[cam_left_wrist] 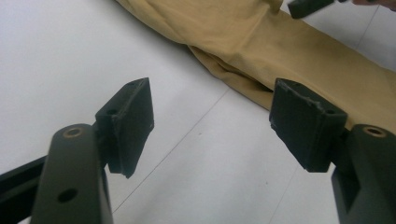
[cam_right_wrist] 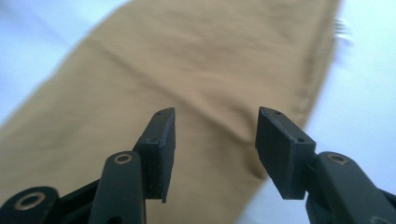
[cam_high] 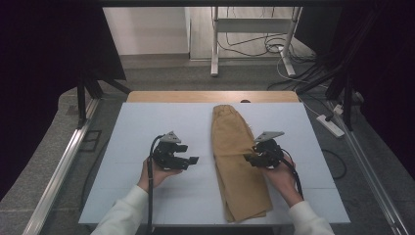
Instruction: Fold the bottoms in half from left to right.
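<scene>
Folded tan trousers [cam_high: 240,166] lie lengthwise on the white table [cam_high: 147,127], right of centre. Right gripper [cam_high: 250,157] at their right edge, jaws spread, gripping nothing. Left gripper [cam_high: 194,160] beside them over bare table, jaws spread, empty.

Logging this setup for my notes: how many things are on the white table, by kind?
Tan folded garment: 1
Left gripper: 1, open
Right gripper: 1, open, over the garment
Total: 3

Even soft overhead light, dark vignetted surroundings, faint shadows, right gripper view motion-blurred, near tools slightly soft
</scene>
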The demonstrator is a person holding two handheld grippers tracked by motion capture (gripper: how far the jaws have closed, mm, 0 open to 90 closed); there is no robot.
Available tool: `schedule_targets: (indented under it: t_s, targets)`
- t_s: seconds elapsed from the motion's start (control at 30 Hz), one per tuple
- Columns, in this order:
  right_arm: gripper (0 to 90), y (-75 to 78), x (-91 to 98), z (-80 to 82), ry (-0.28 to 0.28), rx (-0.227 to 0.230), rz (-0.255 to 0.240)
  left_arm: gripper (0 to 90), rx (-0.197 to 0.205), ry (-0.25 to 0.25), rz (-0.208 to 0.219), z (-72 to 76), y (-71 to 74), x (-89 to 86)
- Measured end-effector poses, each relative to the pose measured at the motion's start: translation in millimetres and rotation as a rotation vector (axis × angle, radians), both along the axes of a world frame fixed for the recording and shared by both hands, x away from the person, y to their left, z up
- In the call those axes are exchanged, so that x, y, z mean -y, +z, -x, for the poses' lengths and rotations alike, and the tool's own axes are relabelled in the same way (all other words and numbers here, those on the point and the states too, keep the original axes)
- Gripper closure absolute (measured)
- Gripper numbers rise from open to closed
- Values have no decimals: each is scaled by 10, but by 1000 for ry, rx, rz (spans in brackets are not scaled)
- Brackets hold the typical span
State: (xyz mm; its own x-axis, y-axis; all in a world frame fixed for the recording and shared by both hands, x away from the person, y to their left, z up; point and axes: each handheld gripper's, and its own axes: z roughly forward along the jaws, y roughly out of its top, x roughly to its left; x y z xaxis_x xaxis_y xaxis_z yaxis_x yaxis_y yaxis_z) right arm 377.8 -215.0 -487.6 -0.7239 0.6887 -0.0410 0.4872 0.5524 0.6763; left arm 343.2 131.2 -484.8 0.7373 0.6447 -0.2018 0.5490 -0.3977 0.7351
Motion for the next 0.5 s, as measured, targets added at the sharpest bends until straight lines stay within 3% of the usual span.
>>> schedule_targets:
  t_s: [0.17,0.3,0.5]
  targets:
    - [451,13,-104,106,72,-34,-42,299,-2,-2,-2,-6,-3,0]
    - [387,-7,-225,203,117,-55,-29,298,-2,4,0,-5,-2,-13]
    - [363,-15,-365,327,170,-75,-33,298,-2,9,2,-10,-2,-31]
